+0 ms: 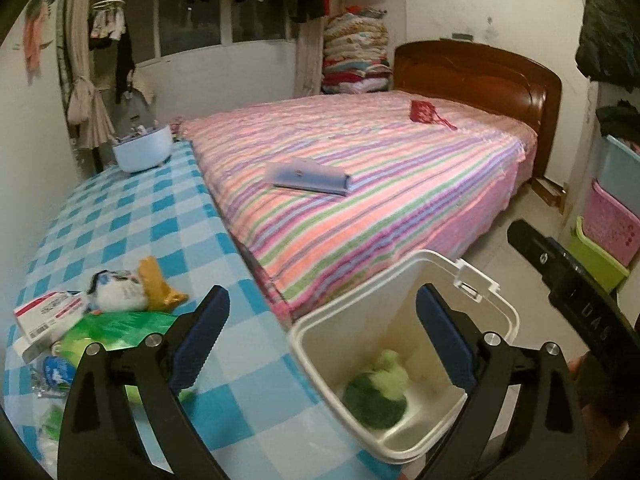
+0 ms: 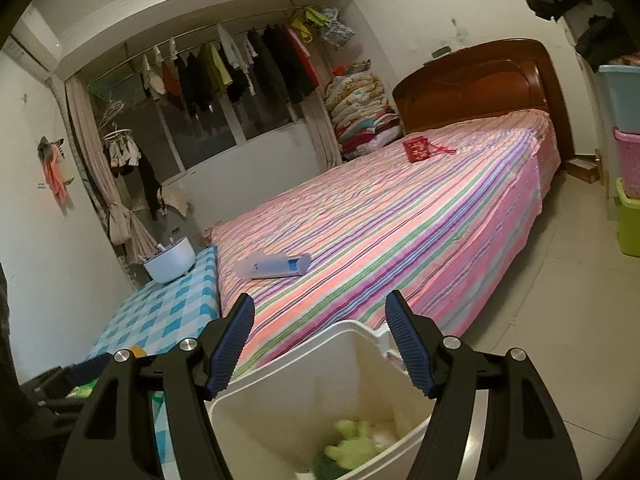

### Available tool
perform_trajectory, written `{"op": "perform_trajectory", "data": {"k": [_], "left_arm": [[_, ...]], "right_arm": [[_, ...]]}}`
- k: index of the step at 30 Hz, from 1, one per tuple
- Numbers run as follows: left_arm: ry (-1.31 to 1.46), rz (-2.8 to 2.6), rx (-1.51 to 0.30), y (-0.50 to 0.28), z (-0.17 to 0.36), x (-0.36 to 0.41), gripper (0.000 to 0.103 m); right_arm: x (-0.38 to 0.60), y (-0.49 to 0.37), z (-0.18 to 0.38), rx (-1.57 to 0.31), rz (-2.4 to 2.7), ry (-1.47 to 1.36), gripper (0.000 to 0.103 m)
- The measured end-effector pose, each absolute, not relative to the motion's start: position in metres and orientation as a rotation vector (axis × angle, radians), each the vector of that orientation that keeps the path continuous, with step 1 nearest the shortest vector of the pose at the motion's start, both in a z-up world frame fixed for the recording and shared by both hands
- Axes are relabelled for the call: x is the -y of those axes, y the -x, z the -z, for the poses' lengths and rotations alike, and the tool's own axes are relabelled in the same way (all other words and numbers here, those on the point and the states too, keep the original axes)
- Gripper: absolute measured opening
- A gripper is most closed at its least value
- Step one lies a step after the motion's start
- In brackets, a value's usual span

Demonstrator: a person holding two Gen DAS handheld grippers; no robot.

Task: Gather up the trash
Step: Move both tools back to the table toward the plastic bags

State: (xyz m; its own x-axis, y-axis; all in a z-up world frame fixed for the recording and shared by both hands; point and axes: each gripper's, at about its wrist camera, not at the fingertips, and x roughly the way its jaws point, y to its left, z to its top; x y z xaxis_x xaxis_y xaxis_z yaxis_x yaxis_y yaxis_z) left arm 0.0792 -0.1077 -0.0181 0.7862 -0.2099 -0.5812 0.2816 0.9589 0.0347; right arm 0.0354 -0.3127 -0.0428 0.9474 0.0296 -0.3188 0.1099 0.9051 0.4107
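Note:
A white bin [image 1: 400, 268] stands against the near corner of the blue checked table [image 1: 140, 216]. Crumpled green trash [image 1: 376, 396] lies at its bottom. My left gripper [image 1: 323, 292] hangs open above the bin mouth, nothing between its blue pads. More trash lies on the table to the left: a white packet [image 1: 116, 292], a yellow wrapper [image 1: 156, 284], a green bag [image 1: 116, 328], a red-and-white box [image 1: 48, 312]. My right gripper [image 2: 320, 297] is open over the bin [image 2: 280, 364] and green trash [image 2: 352, 440], its pads bare. The left wrist view shows the right gripper [image 1: 560, 276] just right of the bin.
A striped bed [image 1: 360, 184] runs behind the table, with a blue flat case [image 1: 308, 176] and a red pouch [image 1: 424, 112] on it. A pale blue bowl [image 1: 140, 148] sits at the table's far end. Stacked coloured baskets [image 1: 608, 232] line the right wall beside tiled floor.

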Motion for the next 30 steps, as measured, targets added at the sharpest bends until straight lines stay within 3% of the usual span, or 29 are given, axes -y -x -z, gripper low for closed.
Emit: {"op": "perform_trajectory", "data": {"k": [19,30], "left_arm": [[0.088,-0.040,-0.621,-0.087,-0.008,-0.090,0.093],[0.059,-0.079,-0.710,-0.071,-0.005,-0.167,0.093]], "right_arm": [[0.164,-0.073,0.045,-0.400,-0.356,-0.202,0.070],[0.081,-0.084,0.058,-0.494,-0.551,-0.059,0.070]]}}
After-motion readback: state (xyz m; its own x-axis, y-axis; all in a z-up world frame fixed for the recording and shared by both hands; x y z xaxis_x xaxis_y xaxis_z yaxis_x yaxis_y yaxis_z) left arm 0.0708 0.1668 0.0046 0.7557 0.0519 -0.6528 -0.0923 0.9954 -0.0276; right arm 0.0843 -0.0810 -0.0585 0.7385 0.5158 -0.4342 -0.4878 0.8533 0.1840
